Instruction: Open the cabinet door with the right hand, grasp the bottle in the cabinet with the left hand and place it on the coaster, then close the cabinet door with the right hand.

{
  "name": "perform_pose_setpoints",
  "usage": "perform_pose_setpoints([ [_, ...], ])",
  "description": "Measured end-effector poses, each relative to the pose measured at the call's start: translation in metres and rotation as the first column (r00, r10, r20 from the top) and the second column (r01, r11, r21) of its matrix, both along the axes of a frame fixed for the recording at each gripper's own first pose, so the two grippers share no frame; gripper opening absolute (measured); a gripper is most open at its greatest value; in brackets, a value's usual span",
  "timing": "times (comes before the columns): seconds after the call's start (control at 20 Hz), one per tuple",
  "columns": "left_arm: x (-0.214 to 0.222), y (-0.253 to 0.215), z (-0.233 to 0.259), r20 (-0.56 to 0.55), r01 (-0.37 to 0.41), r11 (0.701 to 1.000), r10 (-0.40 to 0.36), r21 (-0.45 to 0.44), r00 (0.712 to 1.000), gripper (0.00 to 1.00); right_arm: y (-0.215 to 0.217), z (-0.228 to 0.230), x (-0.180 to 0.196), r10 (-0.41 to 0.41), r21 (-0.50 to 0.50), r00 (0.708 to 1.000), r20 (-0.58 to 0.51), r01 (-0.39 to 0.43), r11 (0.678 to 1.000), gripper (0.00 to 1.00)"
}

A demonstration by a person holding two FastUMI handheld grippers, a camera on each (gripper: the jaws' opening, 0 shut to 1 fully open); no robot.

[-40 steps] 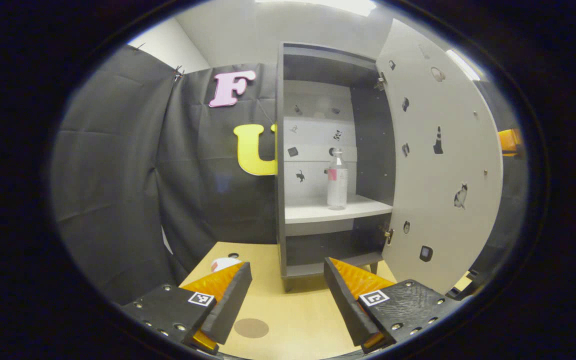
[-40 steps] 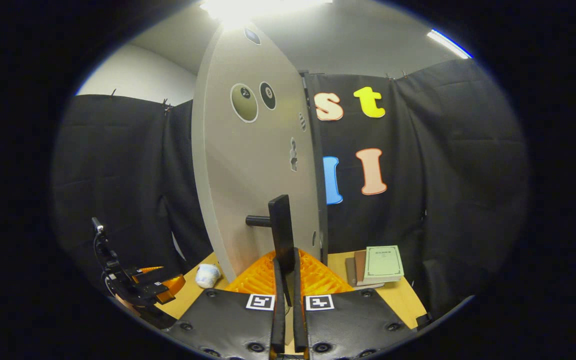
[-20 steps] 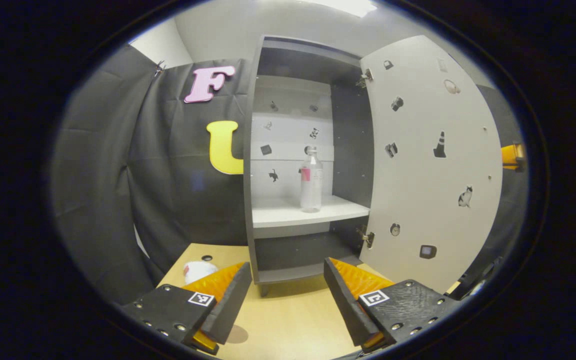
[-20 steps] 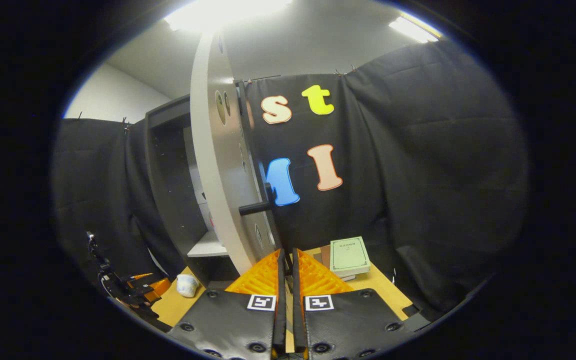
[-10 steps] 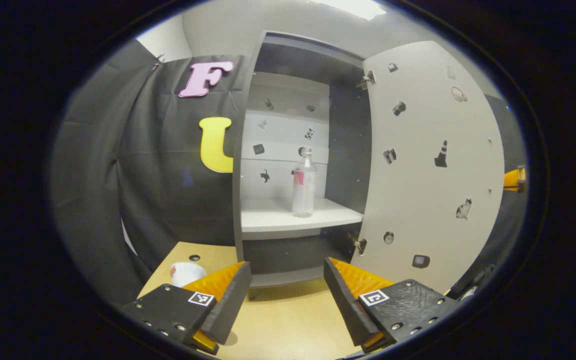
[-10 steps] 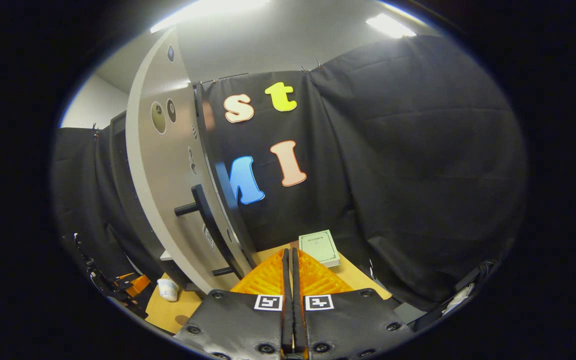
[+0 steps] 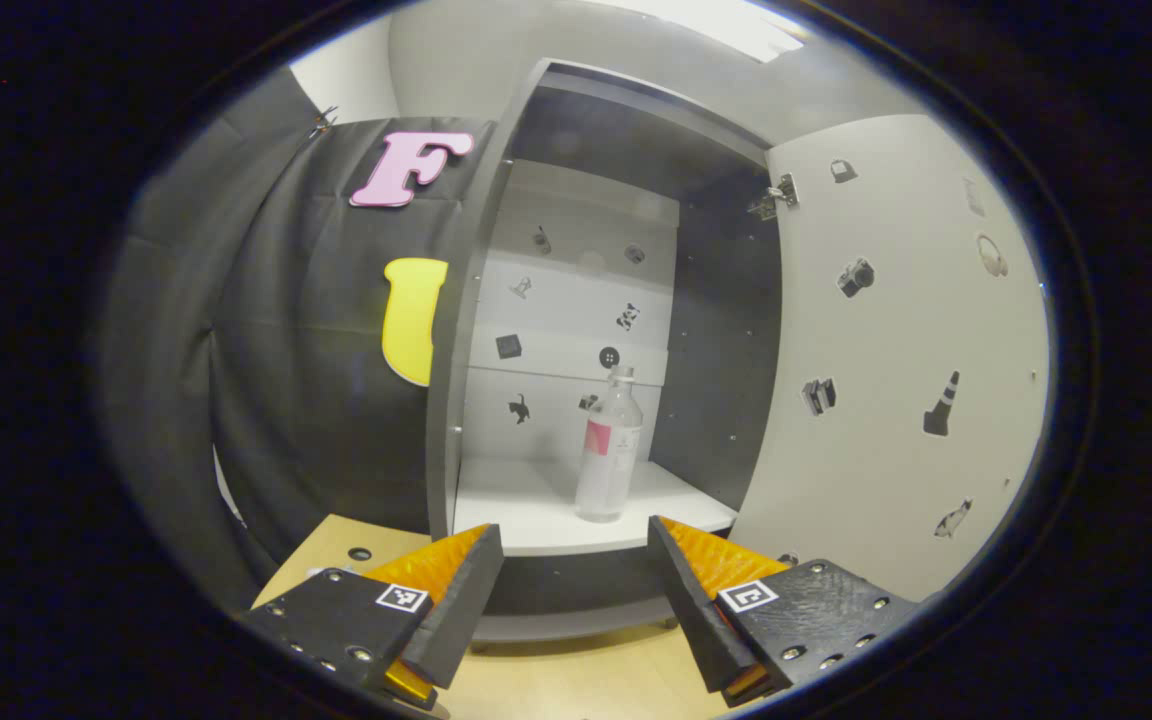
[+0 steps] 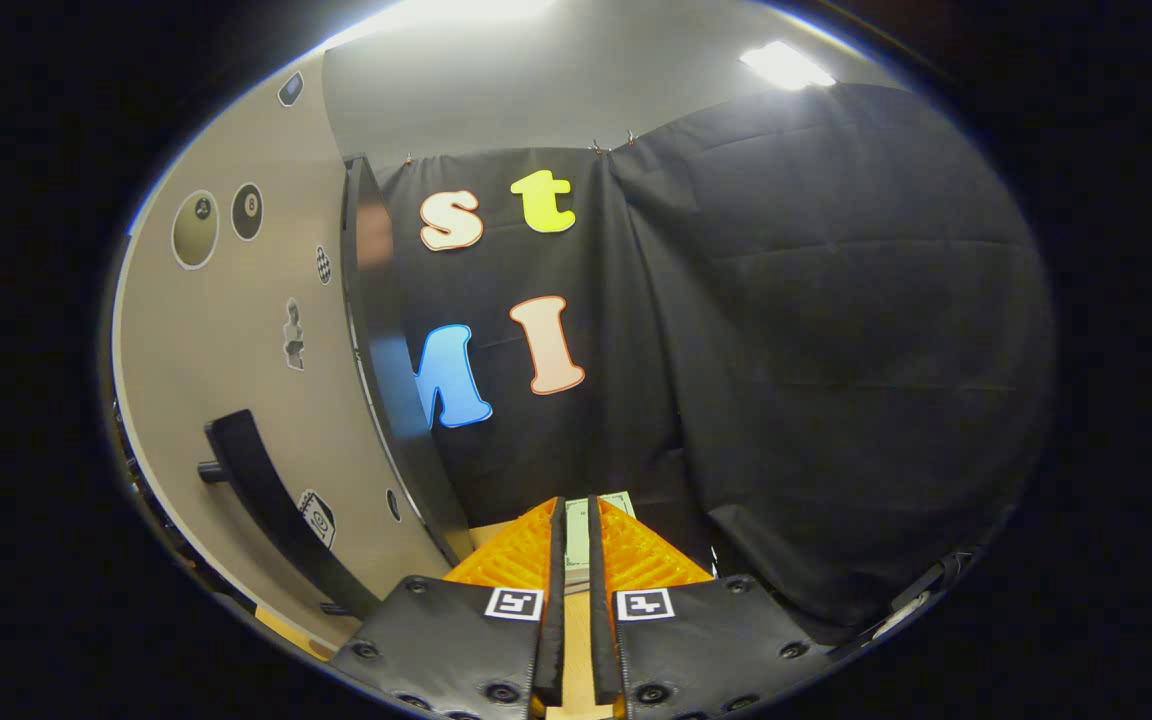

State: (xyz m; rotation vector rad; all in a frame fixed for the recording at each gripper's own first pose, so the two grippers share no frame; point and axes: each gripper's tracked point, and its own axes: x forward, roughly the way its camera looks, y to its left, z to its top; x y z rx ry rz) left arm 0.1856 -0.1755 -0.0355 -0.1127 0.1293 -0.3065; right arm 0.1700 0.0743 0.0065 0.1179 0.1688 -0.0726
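Left gripper (image 7: 576, 570): fingers spread wide, nothing between them, pointed into the open cabinet (image 7: 456, 330). Compared with two seconds ago it has come in much nearer; the shelf (image 7: 536, 515) edge now sits just past the fingertips, where earlier a stretch of table (image 7: 576, 680) lay between. The bottle (image 7: 608, 445) stands upright on that shelf, toward its right side, a little right of the line between the fingers and beyond them, untouched.

Right gripper (image 8: 573, 575): fingers drawn almost together with a thin slit left, gripping nothing. Two seconds ago they were clamped on the door handle (image 8: 256, 490); now the handle lies off to the left, well apart from them. The cabinet door (image 8: 236, 380) has swung wide.

Judgement: the opening step is done, and the reach for the bottle is under way. The grasp has not yet been made.

Left gripper view gives the cabinet interior, bottle, shelf and the door's inner face (image 7: 896, 380) with stickers and a hinge (image 7: 774, 197). Right gripper view gives the door's outer face, the handle and, far beyond the fingertips, a book (image 8: 576, 545) on the table. I cannot pick out the coaster now.
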Motion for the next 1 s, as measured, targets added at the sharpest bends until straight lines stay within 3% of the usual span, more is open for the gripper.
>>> perform_pose_setpoints([
  [0.15, 0.029, -0.016, 0.009, 0.034, 0.006, 0.999, -0.008, 0.038, 0.999, 0.88, -0.011, -0.005, 0.024, -0.016, -0.001, 1.0, 0.007, 0.016, 1.0, 0.3],
  [0.35, 0.064, -0.032, 0.016, 0.08, -0.014, 0.996, 0.007, 0.084, 0.997, 0.9, -0.028, -0.01, 0.052, -0.031, 0.009, 0.999, 0.019, 0.031, 0.999, 0.26],
  [0.4, 0.071, -0.039, 0.015, 0.077, -0.003, 0.997, -0.003, 0.078, 0.997, 0.88, -0.029, -0.013, 0.059, -0.027, 0.009, 0.999, 0.018, 0.027, 1.0, 0.34],
  [0.55, 0.098, -0.054, 0.015, 0.083, 0.014, 0.997, -0.02, 0.073, 0.996, 0.89, -0.041, -0.024, 0.085, -0.027, -0.009, 1.0, 0.011, 0.027, 1.0, 0.77],
  [0.6, 0.106, -0.058, 0.015, 0.086, 0.018, 0.997, -0.024, 0.075, 0.996, 0.88, -0.043, -0.028, 0.093, -0.024, -0.018, 1.0, 0.003, 0.025, 1.0, 0.86],
  [0.7, 0.123, -0.069, 0.01, 0.075, 0.031, 0.997, -0.036, 0.07, 0.997, 0.88, -0.045, -0.03, 0.11, -0.006, -0.042, 1.0, 0.012, 0.007, 0.999, 0.8],
  [0.75, 0.129, -0.074, 0.007, 0.064, 0.036, 0.998, -0.04, 0.059, 0.997, 0.89, -0.045, -0.029, 0.117, 0.0, -0.053, 1.0, 0.022, 0.001, 0.999, 0.96],
  [0.8, 0.136, -0.078, 0.004, 0.059, 0.037, 0.998, -0.04, 0.045, 0.997, 0.88, -0.047, -0.028, 0.124, 0.0, -0.067, 1.0, 0.031, 0.003, 0.998, 1.0],
  [0.85, 0.143, -0.081, 0.002, 0.059, 0.038, 0.999, -0.04, 0.034, 0.998, 0.88, -0.049, -0.032, 0.133, 0.003, -0.08, 1.0, 0.03, -0.001, 0.997, 0.93],
  [0.9, 0.15, -0.084, -0.001, 0.053, 0.039, 0.999, -0.04, 0.028, 0.998, 0.88, -0.051, -0.035, 0.139, 0.005, -0.092, 1.0, 0.018, -0.004, 0.996, 0.92],
  [0.95, 0.155, -0.087, -0.005, 0.042, 0.045, 0.999, -0.046, 0.022, 0.998, 0.88, -0.052, -0.04, 0.144, 0.004, -0.1, 1.0, 0.004, -0.004, 0.995, 1.0],
  [1.0, 0.159, -0.09, -0.007, 0.035, 0.047, 0.999, -0.047, 0.014, 0.998, 0.89, -0.053, -0.044, 0.15, 0.002, -0.105, 1.0, -0.005, -0.003, 0.994, 0.98],
])
